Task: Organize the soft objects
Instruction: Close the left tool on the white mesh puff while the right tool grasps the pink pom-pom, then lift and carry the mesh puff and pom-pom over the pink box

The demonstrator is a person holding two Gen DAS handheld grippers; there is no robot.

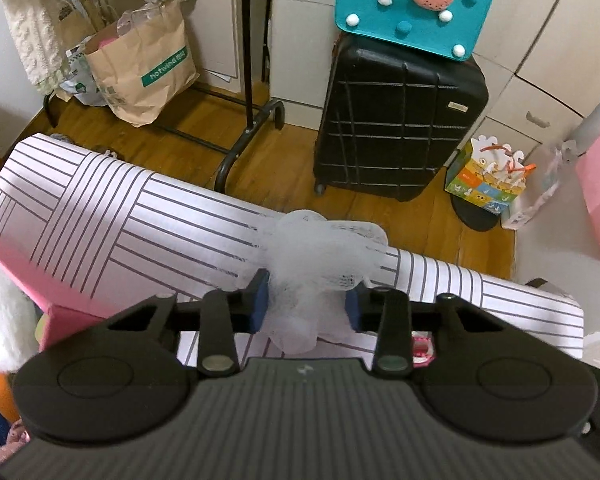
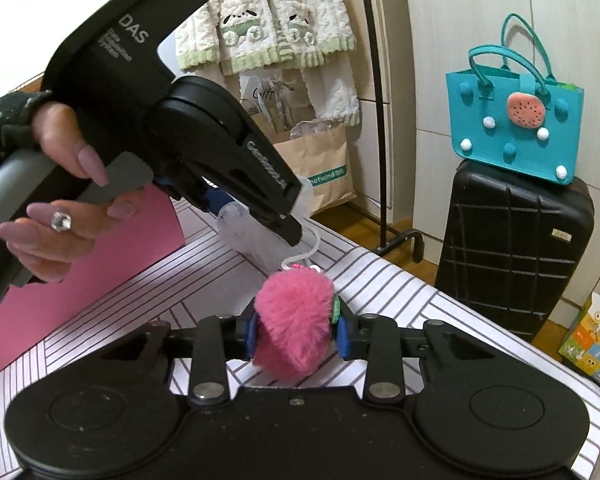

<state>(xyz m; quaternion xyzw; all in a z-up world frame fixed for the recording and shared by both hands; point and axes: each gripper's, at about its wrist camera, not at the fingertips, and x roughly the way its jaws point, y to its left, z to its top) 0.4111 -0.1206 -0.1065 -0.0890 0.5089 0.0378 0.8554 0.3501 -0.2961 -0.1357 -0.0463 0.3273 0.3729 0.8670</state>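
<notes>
A: What does the left tool (image 1: 306, 306) grip?
B: A white mesh bath pouf (image 1: 320, 256), clenched over the striped counter (image 1: 100, 216).
A: And the right tool (image 2: 296, 332)?
B: Clamped on a pink fluffy pompom (image 2: 292, 328), just above that counter.

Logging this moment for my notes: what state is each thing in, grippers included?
left gripper: shut on the white mesh puff
white mesh puff: squeezed between the pads, over the striped surface
right gripper: shut on the pink pompom
pink pompom: pinched, fur bulging
teal felt bag: upright on the suitcase
black suitcase: standing, closed
</notes>
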